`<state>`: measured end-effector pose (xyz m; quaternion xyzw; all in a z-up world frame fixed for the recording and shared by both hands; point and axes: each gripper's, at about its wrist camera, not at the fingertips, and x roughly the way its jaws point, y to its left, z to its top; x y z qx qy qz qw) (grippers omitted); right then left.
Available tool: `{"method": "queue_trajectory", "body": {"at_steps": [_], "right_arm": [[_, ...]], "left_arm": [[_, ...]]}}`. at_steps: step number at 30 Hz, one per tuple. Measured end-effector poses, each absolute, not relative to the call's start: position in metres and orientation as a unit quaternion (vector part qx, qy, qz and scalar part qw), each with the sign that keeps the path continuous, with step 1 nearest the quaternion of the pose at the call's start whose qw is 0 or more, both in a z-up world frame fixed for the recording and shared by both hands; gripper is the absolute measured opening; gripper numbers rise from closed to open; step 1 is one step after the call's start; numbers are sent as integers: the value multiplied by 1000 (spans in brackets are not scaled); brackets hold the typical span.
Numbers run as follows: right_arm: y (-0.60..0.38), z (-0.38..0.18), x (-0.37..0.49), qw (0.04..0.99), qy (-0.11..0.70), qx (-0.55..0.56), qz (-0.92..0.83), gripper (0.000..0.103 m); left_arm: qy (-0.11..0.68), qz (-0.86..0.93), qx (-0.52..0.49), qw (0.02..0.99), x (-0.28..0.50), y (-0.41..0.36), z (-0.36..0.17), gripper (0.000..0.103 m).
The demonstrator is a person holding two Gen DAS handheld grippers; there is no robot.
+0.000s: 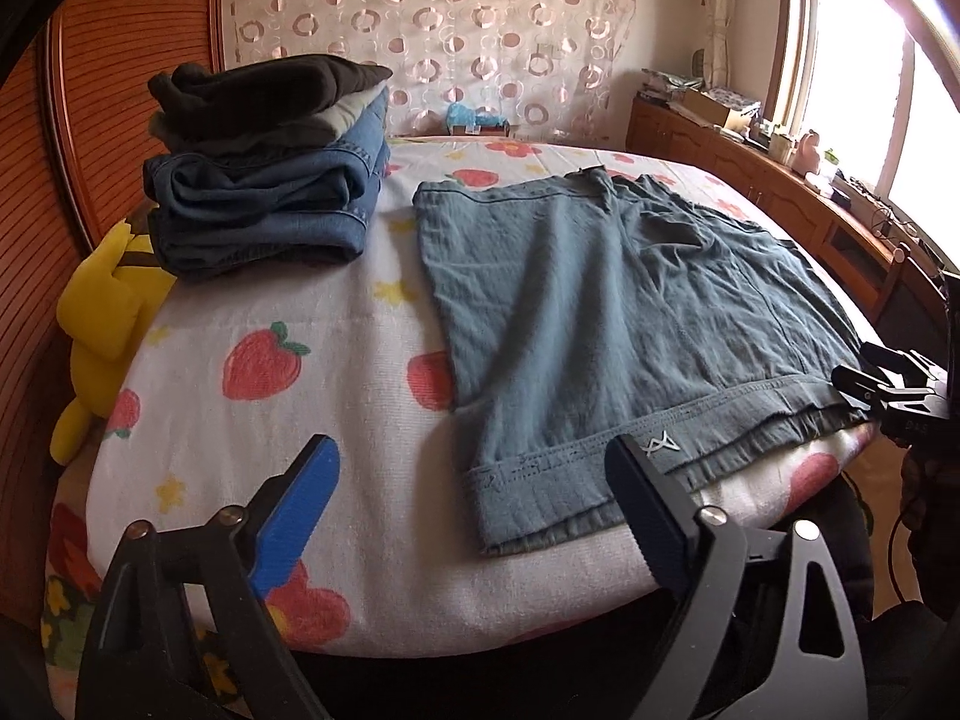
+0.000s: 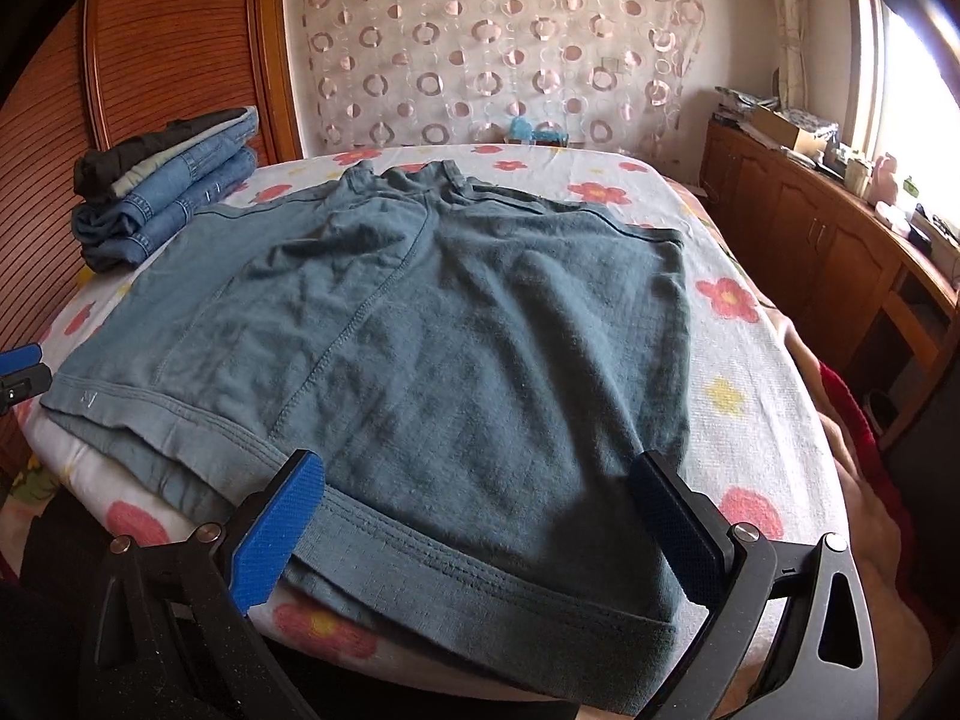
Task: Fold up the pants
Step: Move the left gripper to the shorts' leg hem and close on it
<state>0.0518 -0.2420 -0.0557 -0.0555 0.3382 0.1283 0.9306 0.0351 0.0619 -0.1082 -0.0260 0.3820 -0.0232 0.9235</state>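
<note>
Grey-blue pants (image 1: 606, 312) lie flat on the bed, waistband far, leg hems at the near edge; they also fill the right wrist view (image 2: 456, 330). My left gripper (image 1: 474, 480) is open and empty, just above the near left hem corner. My right gripper (image 2: 480, 504) is open, its jaws standing either side of the near hem over the right part of the pants. The right gripper also shows at the right edge of the left wrist view (image 1: 894, 390); the left gripper's blue tip shows in the right wrist view (image 2: 21, 369).
The bed has a white strawberry-and-flower sheet (image 1: 288, 420). A stack of folded jeans and dark clothes (image 1: 264, 180) sits at the far left, also in the right wrist view (image 2: 162, 180). A yellow plush toy (image 1: 108, 312) lies beside it. A wooden cabinet (image 2: 828, 252) runs along the right.
</note>
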Motion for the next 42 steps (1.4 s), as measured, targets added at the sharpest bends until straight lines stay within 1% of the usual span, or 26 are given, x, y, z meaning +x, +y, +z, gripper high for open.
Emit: {"method": "queue_trajectory", "body": {"at_steps": [2, 4, 5, 6, 8, 9, 11, 12, 14, 17, 29, 30, 31, 32, 35, 42], "right_arm": [[-240, -52, 49, 930, 338, -58, 128, 102], [-237, -53, 52, 929, 339, -63, 131, 102], [-238, -51, 49, 929, 341, -61, 132, 102], [-238, -50, 46, 929, 340, -61, 133, 102], [-238, -49, 41, 930, 337, -63, 135, 102], [-239, -49, 38, 930, 336, -63, 135, 102], [-240, -49, 34, 929, 337, -65, 137, 103], [-240, -49, 33, 928, 339, -66, 139, 103], [-241, -48, 35, 927, 341, -68, 142, 103], [-244, -49, 38, 927, 338, -68, 146, 103], [-244, -49, 50, 928, 335, -67, 147, 103], [-243, -49, 53, 928, 335, -67, 147, 103], [-243, -49, 53, 928, 335, -67, 146, 103], [-243, -49, 53, 929, 335, -67, 146, 103], [-242, -49, 54, 928, 335, -68, 146, 103], [-242, -49, 54, 928, 334, -68, 152, 103]], "left_arm": [[385, -27, -27, 922, 35, 63, -110, 80], [387, -33, -29, 921, 34, 64, -111, 76], [387, -35, -30, 921, 33, 64, -112, 71], [389, -36, -31, 920, 32, 65, -112, 68], [392, -39, -34, 918, 30, 67, -114, 58], [394, -42, -37, 918, 29, 69, -115, 56], [395, -50, -44, 916, 27, 71, -117, 44], [396, -53, -46, 916, 26, 71, -117, 42], [394, -59, -48, 916, 24, 71, -117, 32], [392, -69, -49, 916, 23, 69, -118, 26], [398, -67, -39, 914, 25, 65, -120, 25], [398, -67, -39, 914, 25, 65, -120, 23], [396, -66, -37, 915, 25, 65, -120, 16], [393, -63, -35, 917, 24, 66, -118, 12], [387, -69, -40, 919, 23, 66, -113, 9], [367, -79, -40, 926, 23, 63, -96, 8]]}}
